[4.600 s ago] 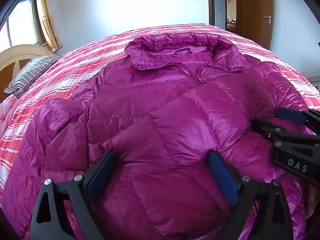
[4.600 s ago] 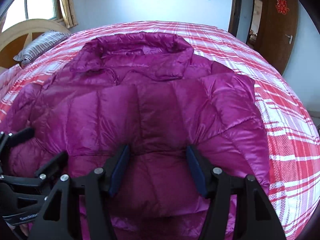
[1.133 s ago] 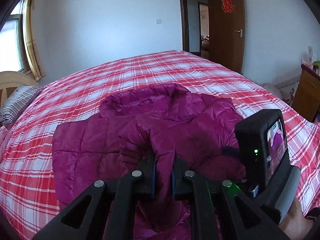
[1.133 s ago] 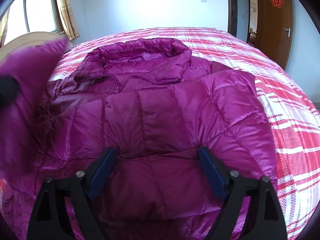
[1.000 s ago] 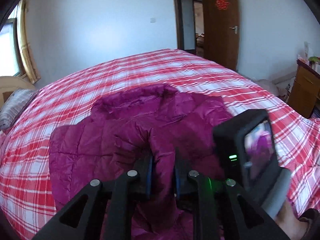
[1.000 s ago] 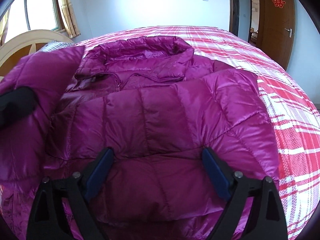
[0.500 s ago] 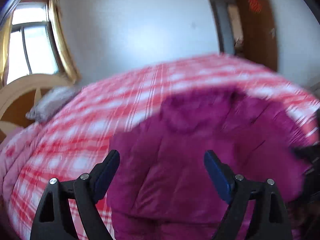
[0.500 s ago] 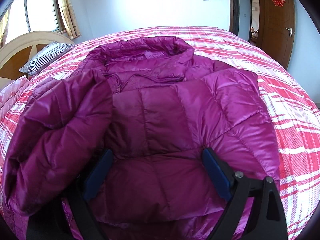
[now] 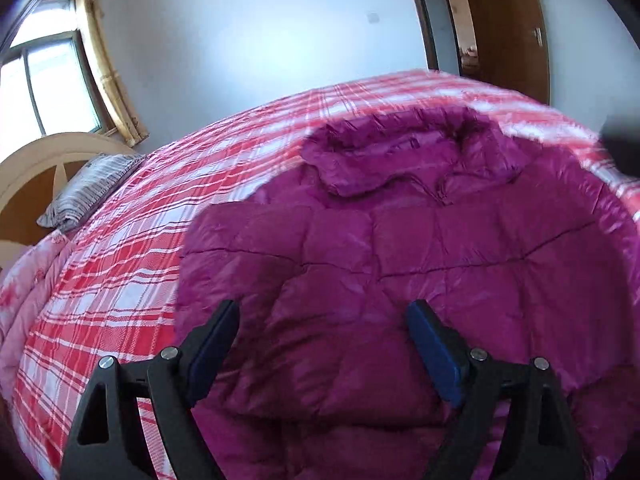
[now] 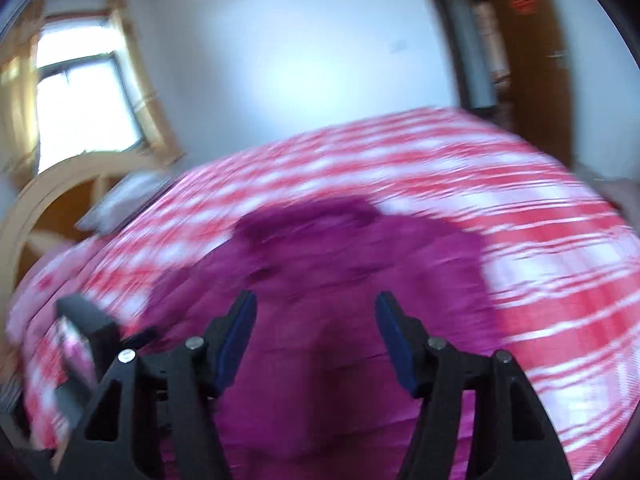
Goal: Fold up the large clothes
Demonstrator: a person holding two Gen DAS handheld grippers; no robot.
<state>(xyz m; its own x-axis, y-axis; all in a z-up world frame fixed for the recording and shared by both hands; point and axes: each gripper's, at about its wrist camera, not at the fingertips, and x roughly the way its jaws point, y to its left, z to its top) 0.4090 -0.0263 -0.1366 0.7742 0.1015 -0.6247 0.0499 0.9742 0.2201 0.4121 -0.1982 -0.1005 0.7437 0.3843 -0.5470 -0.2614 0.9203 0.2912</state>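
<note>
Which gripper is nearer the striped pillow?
Left. The left gripper hangs open over the jacket's pillow-side edge; the right gripper is open farther toward the door side.

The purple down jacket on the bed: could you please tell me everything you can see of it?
The purple down jacket is shiny, quilted and puffy, with a ruffled collar at its far end and a zipper below it. It lies front up on the red plaid bedspread, its sides apparently folded in over the body. Both hand-held grippers are open and hold none of it; whether they touch it cannot be told.
</note>
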